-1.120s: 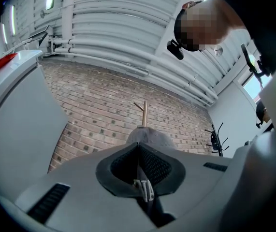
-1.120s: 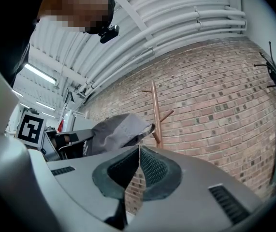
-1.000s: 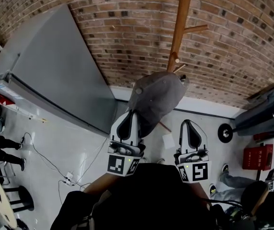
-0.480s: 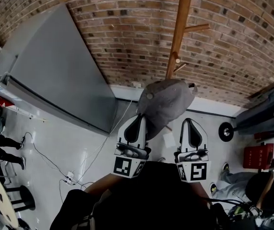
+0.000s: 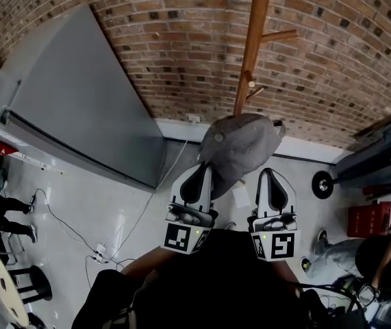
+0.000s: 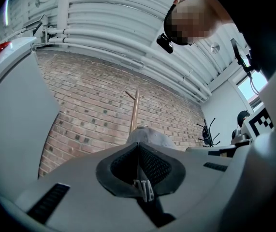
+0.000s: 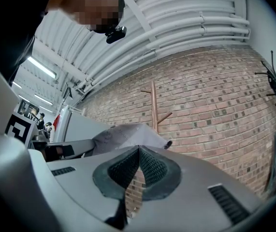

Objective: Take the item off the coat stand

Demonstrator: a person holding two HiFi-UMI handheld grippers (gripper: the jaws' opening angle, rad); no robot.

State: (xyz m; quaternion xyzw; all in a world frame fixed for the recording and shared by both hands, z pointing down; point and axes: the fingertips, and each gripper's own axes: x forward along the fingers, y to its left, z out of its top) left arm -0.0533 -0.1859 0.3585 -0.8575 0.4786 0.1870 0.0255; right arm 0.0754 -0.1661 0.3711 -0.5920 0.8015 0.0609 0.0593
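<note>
1. Well, my left hand-held gripper point(image 5: 198, 177) is clamped on the grey cap point(image 5: 240, 149). In the left gripper view its jaws are pressed together, with a strip of the cap's fabric and a small pale tag point(image 6: 142, 188) pinched between them.
2. The cap sticks out past those jaws toward the far side, with its rounded crown facing up in the head view.
3. The cap is off the pegs of the wooden coat stand point(image 5: 253, 46). It sits in front of the lower part of the pole, below the pegs and apart from them. Whether it brushes the pole I cannot tell.
4. My right hand-held gripper point(image 5: 269, 182) has its jaws together at the tips with nothing between them. Only brick shows through the slit lower down in the right gripper view.
5. It sits just to the right of the cap, and the two hand-held grippers are side by side, both pointing toward the brick wall point(image 5: 181, 46).
6. A big grey box point(image 5: 79, 101) leans along the wall at the left.
7. The white floor point(image 5: 79, 197) carries a loose cable point(image 5: 65, 223) at the near left.
8. At the far right are a black wheel point(image 5: 322, 184) and a red box point(image 5: 368, 221).
</note>
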